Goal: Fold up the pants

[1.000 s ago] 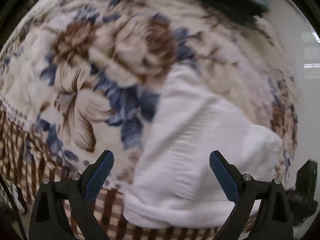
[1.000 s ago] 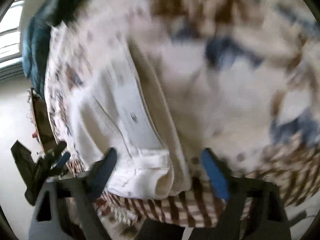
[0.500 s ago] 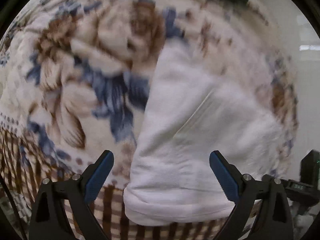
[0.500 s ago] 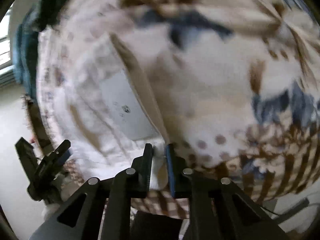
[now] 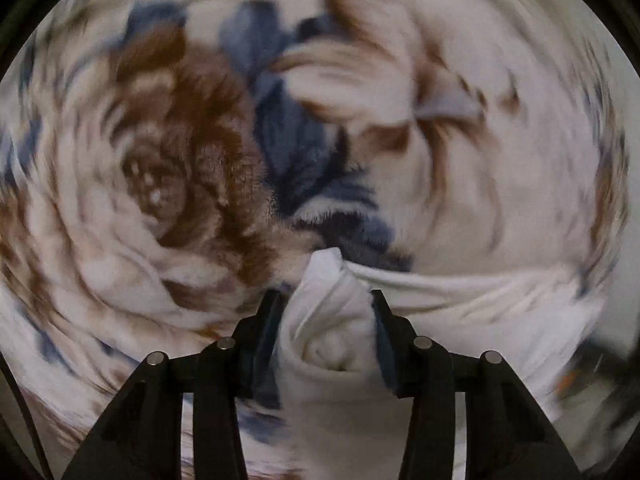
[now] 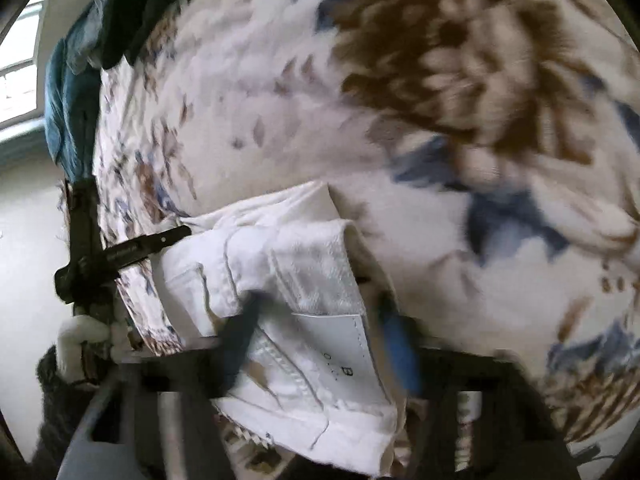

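The left hand-held gripper (image 5: pixel 326 316) pinched the white pants (image 5: pixel 332 320) above the floral blanket (image 5: pixel 192 152); the right hand-held gripper (image 6: pixel 320 328) stood open around their waistband.

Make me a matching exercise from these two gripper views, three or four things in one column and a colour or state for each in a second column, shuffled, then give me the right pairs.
Things
1. white pants
2. floral blanket
3. left gripper
4. label on the pants

States
A. spread underneath, brown and blue flowers on cream
B. shut on a bunched fold of white cloth
C. pale rectangle with small dark print
D. white, partly folded, lying on the blanket

Pairs: 1-D, 2-A, 3-B, 4-C
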A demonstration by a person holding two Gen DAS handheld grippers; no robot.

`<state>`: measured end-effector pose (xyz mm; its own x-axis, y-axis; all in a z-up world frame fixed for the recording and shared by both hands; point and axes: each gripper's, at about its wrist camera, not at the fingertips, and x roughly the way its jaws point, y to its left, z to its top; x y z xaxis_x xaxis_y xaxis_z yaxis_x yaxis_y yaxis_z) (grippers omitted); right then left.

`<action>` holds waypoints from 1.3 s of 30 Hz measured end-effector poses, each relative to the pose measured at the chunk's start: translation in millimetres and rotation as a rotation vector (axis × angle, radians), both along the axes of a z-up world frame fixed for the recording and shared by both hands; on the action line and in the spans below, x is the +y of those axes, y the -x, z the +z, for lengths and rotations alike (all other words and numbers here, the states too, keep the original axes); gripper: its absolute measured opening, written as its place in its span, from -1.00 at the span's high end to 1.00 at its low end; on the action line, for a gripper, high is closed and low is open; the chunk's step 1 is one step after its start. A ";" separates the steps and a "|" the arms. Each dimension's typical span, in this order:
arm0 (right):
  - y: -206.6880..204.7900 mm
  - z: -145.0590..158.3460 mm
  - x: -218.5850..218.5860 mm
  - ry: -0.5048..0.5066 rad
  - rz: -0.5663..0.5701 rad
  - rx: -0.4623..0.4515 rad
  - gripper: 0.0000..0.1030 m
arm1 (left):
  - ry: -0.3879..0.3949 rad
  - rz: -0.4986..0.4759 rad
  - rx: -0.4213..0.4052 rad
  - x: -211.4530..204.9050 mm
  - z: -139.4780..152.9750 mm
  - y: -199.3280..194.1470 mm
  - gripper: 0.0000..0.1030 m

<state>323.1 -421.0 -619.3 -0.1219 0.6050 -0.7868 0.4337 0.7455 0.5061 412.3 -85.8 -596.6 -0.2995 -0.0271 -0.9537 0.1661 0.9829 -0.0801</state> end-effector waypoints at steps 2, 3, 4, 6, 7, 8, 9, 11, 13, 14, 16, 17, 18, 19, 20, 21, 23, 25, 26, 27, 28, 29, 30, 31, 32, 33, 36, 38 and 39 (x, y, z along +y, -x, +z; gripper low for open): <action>-5.3 -0.2 12.9 0.045 0.019 -0.015 0.58 | -0.045 -0.080 -0.039 -2.8 6.9 5.1 0.15; -6.8 3.7 15.9 0.068 0.027 -0.028 0.71 | -0.062 -0.117 -0.063 -2.4 10.2 5.4 0.11; -8.0 11.4 18.0 0.096 0.023 -0.051 0.73 | -0.075 -0.146 -0.071 -1.0 10.5 4.9 0.10; -13.5 23.2 26.0 0.150 0.047 -0.094 0.74 | -0.090 -0.159 -0.090 0.8 8.6 3.5 0.02; -12.7 29.1 26.8 0.176 0.046 -0.110 0.75 | -0.072 -0.120 -0.076 6.3 5.5 0.8 0.02; -11.5 33.5 28.4 0.201 0.051 -0.125 0.75 | -0.045 -0.050 -0.054 16.2 3.0 -3.5 0.02; -9.5 33.9 25.3 0.212 0.055 -0.121 0.75 | 0.011 0.068 -0.010 30.6 -2.2 -8.3 0.02; -2.4 23.9 14.7 0.218 0.025 -0.076 0.75 | 0.130 0.333 0.080 66.0 -12.8 -11.2 0.03; 0.5 18.4 8.3 0.215 -0.008 -0.060 0.75 | 0.195 0.452 0.119 81.2 -17.6 -6.7 0.03; 0.4 15.7 7.9 0.201 -0.008 -0.052 0.74 | 0.202 0.481 0.116 82.5 -16.0 -3.8 0.03; -3.1 11.2 7.2 0.152 0.017 -0.001 0.57 | 0.286 0.605 0.123 89.8 -8.8 5.3 0.03; -7.5 11.1 10.6 0.152 0.025 0.012 0.50 | 0.319 0.647 0.103 94.9 -1.2 12.1 -0.01; -12.0 16.7 11.1 0.160 0.049 0.018 0.35 | 0.331 0.679 0.056 100.7 12.8 15.4 -0.13; -16.6 28.0 11.3 0.179 0.082 0.006 0.04 | 0.316 0.677 0.000 103.8 30.8 18.9 -0.20; -21.0 39.2 13.4 0.209 0.108 -0.012 -0.13 | 0.286 0.667 -0.073 110.4 48.5 27.7 -0.32; -26.4 52.9 17.6 0.244 0.137 -0.044 -0.34 | 0.258 0.655 -0.125 115.8 61.9 35.3 -0.38; -42.0 85.2 40.7 0.302 0.213 -0.160 -0.37 | 0.156 0.617 -0.252 125.6 87.7 40.0 -0.49; -56.8 101.4 75.5 0.297 0.304 -0.247 -0.39 | 0.034 0.598 -0.333 136.2 97.8 62.5 -0.52; -69.7 104.7 106.4 0.264 0.375 -0.279 -0.39 | -0.001 0.592 -0.340 139.0 95.8 67.2 -0.52; -77.9 103.6 126.5 0.235 0.412 -0.284 -0.39 | -0.068 0.568 -0.345 140.4 91.2 78.6 -0.53; -90.0 97.4 157.0 0.193 0.467 -0.276 -0.39 | -0.105 0.554 -0.338 142.1 83.4 85.1 -0.53; -99.3 90.2 182.8 0.174 0.517 -0.265 -0.39 | -0.134 0.546 -0.321 142.8 75.2 92.9 -0.52; -108.7 80.6 212.8 0.167 0.580 -0.259 -0.38 | -0.142 0.555 -0.289 143.9 62.1 104.5 -0.52; -115.5 71.7 237.1 0.167 0.631 -0.253 -0.36 | -0.128 0.572 -0.268 147.1 55.0 112.2 -0.52; -122.2 58.4 263.3 0.164 0.688 -0.234 -0.30 | -0.109 0.594 -0.241 149.2 45.5 121.4 -0.52; -127.0 44.9 284.0 0.167 0.735 -0.210 -0.19 | -0.103 0.605 -0.227 149.8 40.7 126.5 -0.52; -127.0 8.3 333.0 0.254 0.916 -0.166 0.43 | -0.079 0.650 -0.198 152.7 27.7 146.5 -0.52; -120.4 -2.8 351.6 0.305 0.996 -0.170 0.54 | -0.066 0.655 -0.208 149.8 25.7 151.6 -0.52; -121.2 -2.9 352.0 0.300 0.972 -0.162 0.58 | -0.058 0.650 -0.216 148.5 26.3 153.4 -0.52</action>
